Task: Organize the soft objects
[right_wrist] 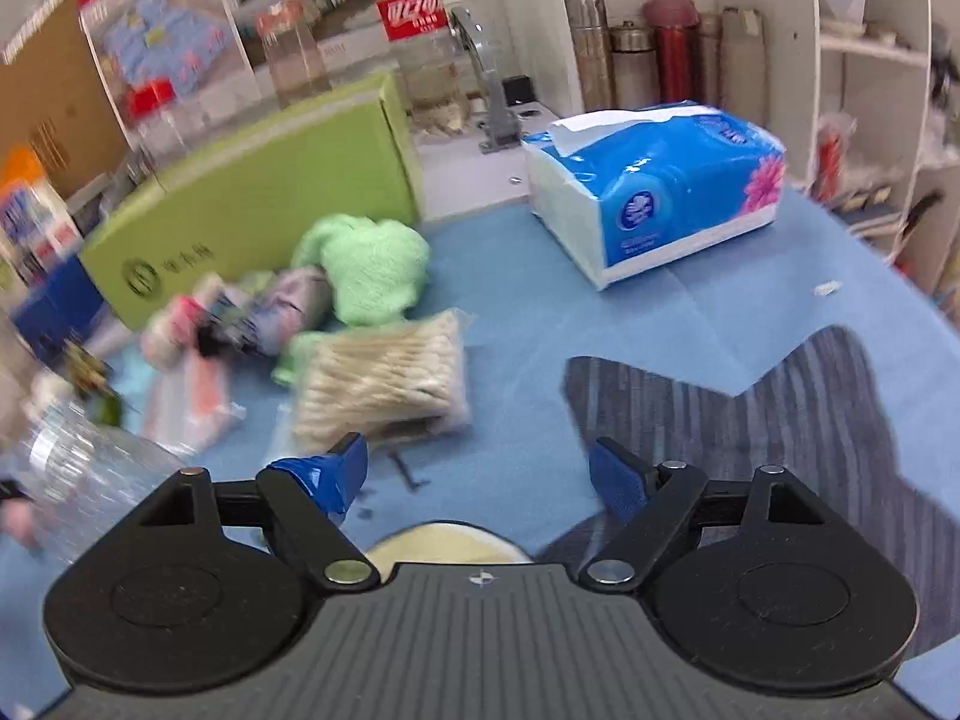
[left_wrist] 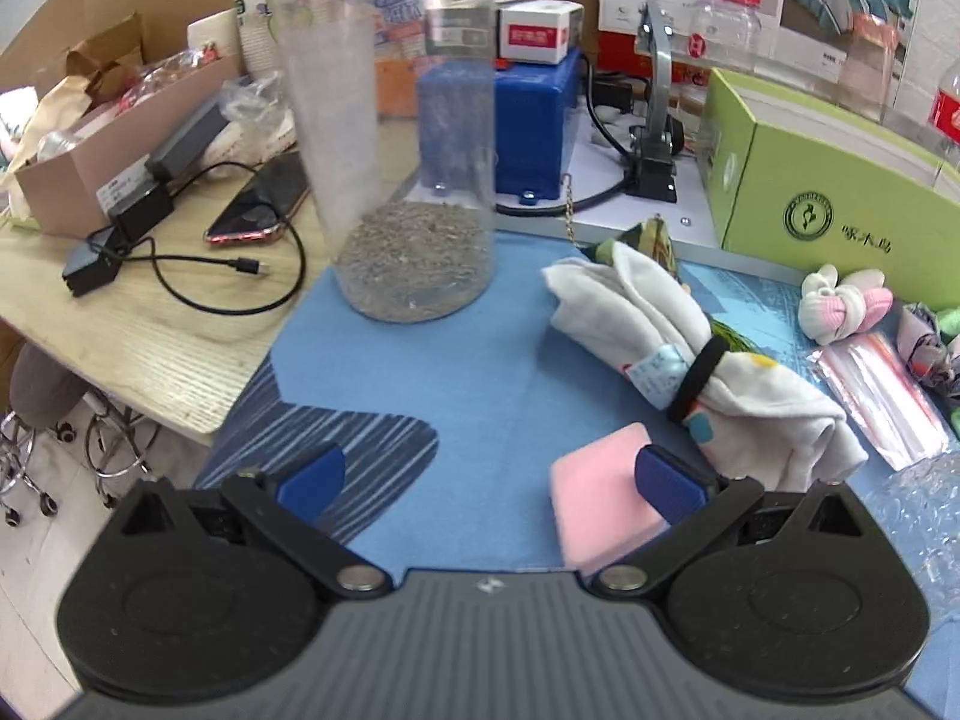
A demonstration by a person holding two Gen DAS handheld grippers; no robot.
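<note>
Between the spread fingers of the left gripper (left_wrist: 489,483) lies only blue mat (left_wrist: 480,360); nothing is held. A pink sponge (left_wrist: 600,504) sits beside and partly under its right finger, so it is not between the pads, and I cannot tell whether they touch. Just beyond it lies a white cloth bundle (left_wrist: 690,354), cinched by a black band (left_wrist: 699,378), probably to keep it rolled. Farther off, a tall clear jar (left_wrist: 396,138) stands upright with greyish grit in its bottom, likely the container for the soft things. A pink and white sock ball (left_wrist: 843,303) rests near the green box (left_wrist: 828,180).

The right gripper (right_wrist: 477,477) is also wide apart and empty above the mat. Ahead lie a bag of cotton swabs (right_wrist: 384,384), a green towel (right_wrist: 366,267) and a tissue pack (right_wrist: 654,180). The heap left of the towel is smeared by blur, and a pale round thing under the gripper body is mostly hidden.
</note>
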